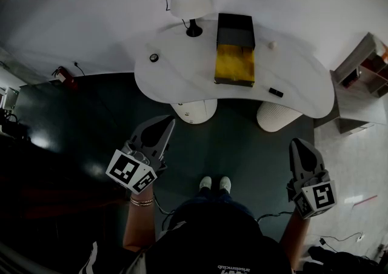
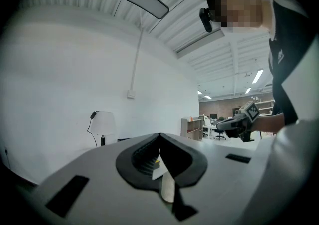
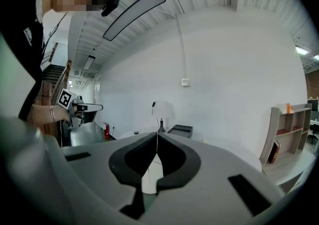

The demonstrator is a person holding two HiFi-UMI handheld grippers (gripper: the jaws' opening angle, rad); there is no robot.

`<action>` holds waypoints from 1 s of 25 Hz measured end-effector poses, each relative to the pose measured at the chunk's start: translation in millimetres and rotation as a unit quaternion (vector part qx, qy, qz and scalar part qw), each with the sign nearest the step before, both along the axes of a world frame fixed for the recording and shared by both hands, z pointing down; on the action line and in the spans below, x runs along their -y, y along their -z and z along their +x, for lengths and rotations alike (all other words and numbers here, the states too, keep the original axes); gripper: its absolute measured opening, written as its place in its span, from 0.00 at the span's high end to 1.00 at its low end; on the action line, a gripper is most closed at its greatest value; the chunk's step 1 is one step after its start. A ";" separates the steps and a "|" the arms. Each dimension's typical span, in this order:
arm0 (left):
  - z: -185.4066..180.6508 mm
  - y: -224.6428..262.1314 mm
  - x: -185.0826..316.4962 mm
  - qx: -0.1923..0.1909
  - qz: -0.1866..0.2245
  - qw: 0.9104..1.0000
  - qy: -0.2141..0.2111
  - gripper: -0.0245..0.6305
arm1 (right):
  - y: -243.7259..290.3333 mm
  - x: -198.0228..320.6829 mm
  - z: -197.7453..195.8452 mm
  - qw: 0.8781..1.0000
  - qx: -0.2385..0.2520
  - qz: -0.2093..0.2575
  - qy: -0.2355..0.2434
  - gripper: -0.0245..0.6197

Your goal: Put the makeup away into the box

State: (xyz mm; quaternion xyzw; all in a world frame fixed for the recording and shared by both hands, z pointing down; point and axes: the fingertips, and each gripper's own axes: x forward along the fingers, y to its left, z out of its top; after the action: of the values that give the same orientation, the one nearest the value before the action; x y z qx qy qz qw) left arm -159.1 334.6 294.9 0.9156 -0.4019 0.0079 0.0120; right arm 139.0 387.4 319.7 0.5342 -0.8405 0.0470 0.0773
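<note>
The two fingers of the left gripper are pressed together, with nothing between them. The fingers of the right gripper are also closed tip against tip, and they hold nothing. Both grippers are held in the air in front of the person, one at each side of the body and well apart from each other, and both point roughly toward the table. A bracelet is on the wrist behind the left gripper.

Below, between the grippers, the person's white shoes stand on a dark floor. The white curved table is further forward, well apart from both grippers. The box lies on the middle of it; its far part is dark and its near part is yellow. Three small things lie on the table outside the box: a small round dark piece to the left, a small pale piece just to the right of the dark part, and a short black stick near the front edge on the right. They are too small to say what each one is. A white lamp stands at the back edge, to the left of the box. A shelf stands beside the right end of the table
</note>
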 end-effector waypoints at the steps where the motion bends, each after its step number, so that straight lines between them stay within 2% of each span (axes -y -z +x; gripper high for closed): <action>1: 1.2 -0.6 0.2 0.000 0.000 1.000 0.001 0.93 | -1.3 0.1 1.3 1.000 0.001 -0.001 0.000 0.93; 7: 15.8 0.9 3.8 0.000 0.001 1.000 -0.004 0.94 | 3.2 7.7 8.0 0.998 0.056 -0.002 -0.009 0.93; 11: 30.5 -2.2 7.2 0.003 -0.004 1.000 -0.010 0.93 | -3.5 12.2 19.1 0.999 0.038 -0.004 -0.002 0.93; 15: 49.2 -1.9 11.7 0.004 -0.003 1.000 -0.014 0.94 | 0.6 16.7 32.2 0.999 0.052 -0.002 -0.001 0.93; 20: 74.7 0.3 16.1 0.004 0.004 1.000 -0.016 0.94 | -3.3 19.8 52.2 0.999 0.038 -0.002 0.004 0.93; 25: 101.5 -4.9 16.5 0.005 0.000 1.000 -0.021 0.94 | 1.4 23.4 68.7 0.998 0.068 -0.002 0.000 0.93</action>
State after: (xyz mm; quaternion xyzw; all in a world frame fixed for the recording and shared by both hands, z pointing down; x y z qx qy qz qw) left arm -57.6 318.1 299.8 0.9236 -0.3831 0.0129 0.0101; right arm 207.7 364.0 318.3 0.5298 -0.8436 0.0848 0.0208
